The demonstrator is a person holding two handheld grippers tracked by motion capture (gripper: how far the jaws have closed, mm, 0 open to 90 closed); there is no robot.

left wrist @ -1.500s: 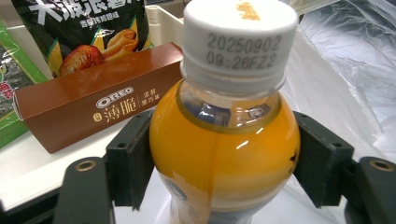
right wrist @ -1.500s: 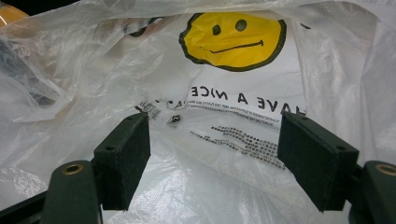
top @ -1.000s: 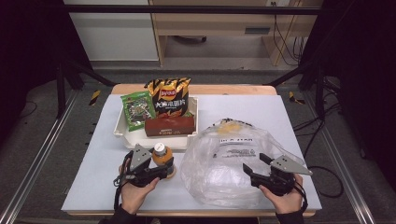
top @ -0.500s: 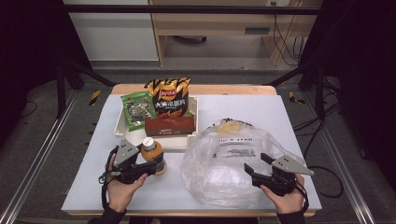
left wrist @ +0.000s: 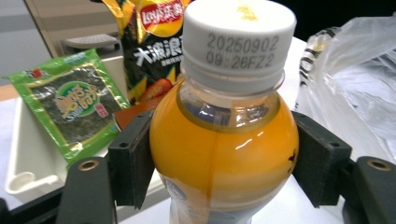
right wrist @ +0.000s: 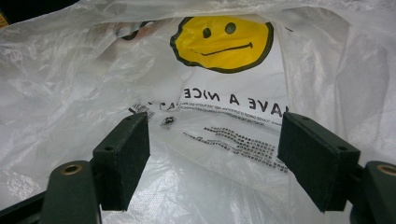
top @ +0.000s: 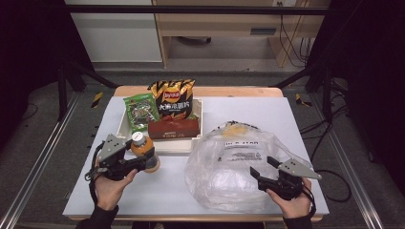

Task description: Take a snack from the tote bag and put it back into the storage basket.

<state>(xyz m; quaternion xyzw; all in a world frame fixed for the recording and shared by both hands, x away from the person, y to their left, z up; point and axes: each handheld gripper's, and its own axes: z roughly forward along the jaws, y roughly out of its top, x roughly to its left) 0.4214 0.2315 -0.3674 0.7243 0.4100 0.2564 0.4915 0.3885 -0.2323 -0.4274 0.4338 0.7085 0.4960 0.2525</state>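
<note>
- Since the earlier frame, the left gripper has carried the orange bottle toward nine o'clock, fingers clamped on it.
- The rounded bottle could slip or tilt.
- The right gripper, fingers apart, seemingly grips nothing, so the plastic bag mouth may collapse.

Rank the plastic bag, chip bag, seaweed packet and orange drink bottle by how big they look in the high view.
1. plastic bag, largest by far.
2. chip bag.
3. seaweed packet and orange drink bottle: look about alike; the bottle sits nearer the camera and is partly covered by the left gripper, so unranked.
</note>
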